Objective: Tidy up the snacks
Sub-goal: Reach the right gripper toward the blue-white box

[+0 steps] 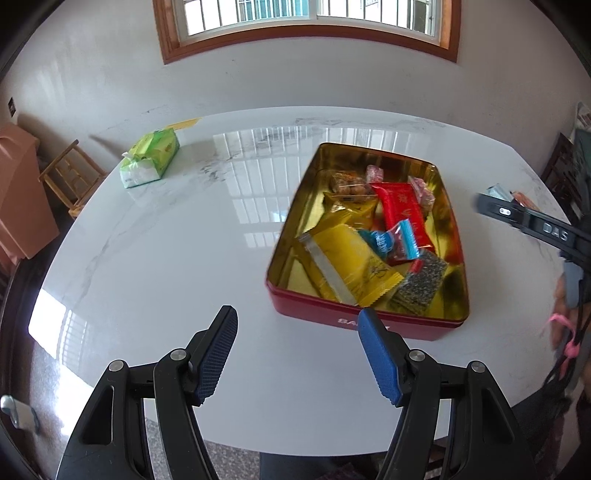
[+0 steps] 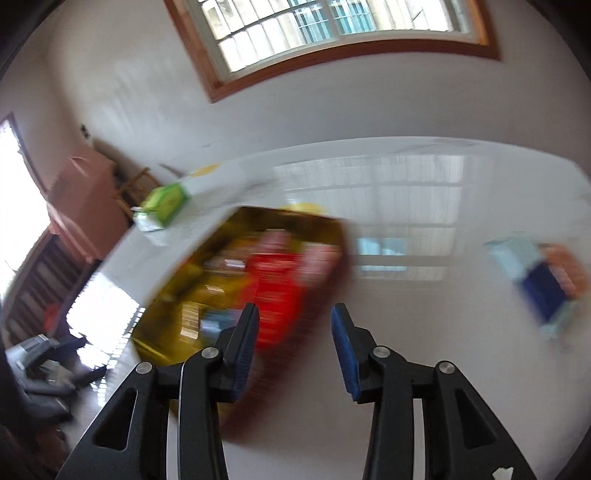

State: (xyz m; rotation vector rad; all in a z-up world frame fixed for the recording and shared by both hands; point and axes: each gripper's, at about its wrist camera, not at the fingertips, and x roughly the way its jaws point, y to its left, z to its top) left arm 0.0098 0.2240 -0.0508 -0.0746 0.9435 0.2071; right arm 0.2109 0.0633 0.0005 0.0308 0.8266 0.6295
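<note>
A red tin with a gold inside [image 1: 369, 322] stands on the white marble table [image 1: 177, 251]. It holds several snacks: yellow packets [image 1: 351, 258], a red packet [image 1: 404, 214], a blue-wrapped candy [image 1: 382, 242] and a seaweed pack [image 1: 421, 284]. My left gripper [image 1: 297, 325] is open and empty, just in front of the tin's near left corner. My right gripper [image 2: 295, 325] is open and empty above the tin [image 2: 332, 236]; that view is blurred. Loose snack packets [image 2: 543, 284] lie on the table to its right, also seen in the left wrist view [image 1: 498, 192].
A green tissue pack [image 1: 151, 158] lies at the table's far left. A wooden stool [image 1: 70, 173] and a pink cabinet [image 1: 18, 195] stand left of the table. The wall and a window [image 1: 310, 14] are behind it.
</note>
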